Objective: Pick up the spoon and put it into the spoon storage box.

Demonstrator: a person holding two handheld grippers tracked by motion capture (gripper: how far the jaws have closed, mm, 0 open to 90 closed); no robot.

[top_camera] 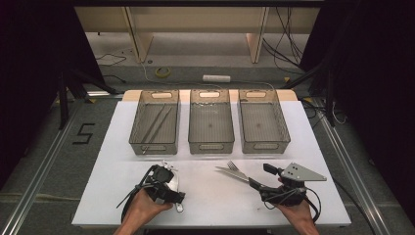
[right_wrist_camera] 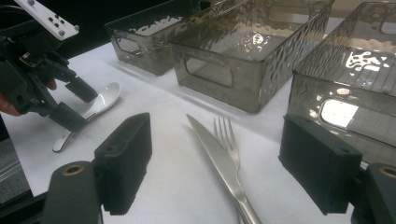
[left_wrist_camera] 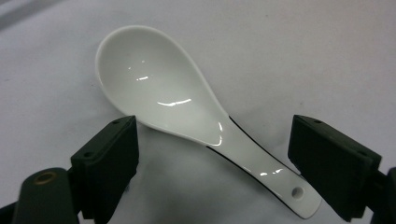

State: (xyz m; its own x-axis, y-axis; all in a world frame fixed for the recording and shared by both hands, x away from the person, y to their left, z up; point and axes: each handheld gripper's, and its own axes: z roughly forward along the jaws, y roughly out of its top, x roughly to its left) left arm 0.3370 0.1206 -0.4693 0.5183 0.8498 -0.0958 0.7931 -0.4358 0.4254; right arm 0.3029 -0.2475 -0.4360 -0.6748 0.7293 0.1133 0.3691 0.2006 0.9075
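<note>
A white ceramic spoon (left_wrist_camera: 187, 116) lies flat on the white surface (top_camera: 210, 196) between the wide-open jaws of the left gripper (left_wrist_camera: 215, 163), which hangs just above it without touching. The right gripper (right_wrist_camera: 224, 172), also spread wide and empty, sits over a knife (right_wrist_camera: 219, 158) and fork (right_wrist_camera: 226, 135) lying side by side. The glazed spoon looks slick and low to the surface: jaws closing on the sloping handle could squeeze it out sideways, or the tips could strike the surface before they grip. Three smoky plastic bins stand in a row beyond. The left bin (top_camera: 154, 122) holds what appear to be chopsticks; the middle bin (top_camera: 211, 122) and right bin (top_camera: 264, 122) look empty.
</note>
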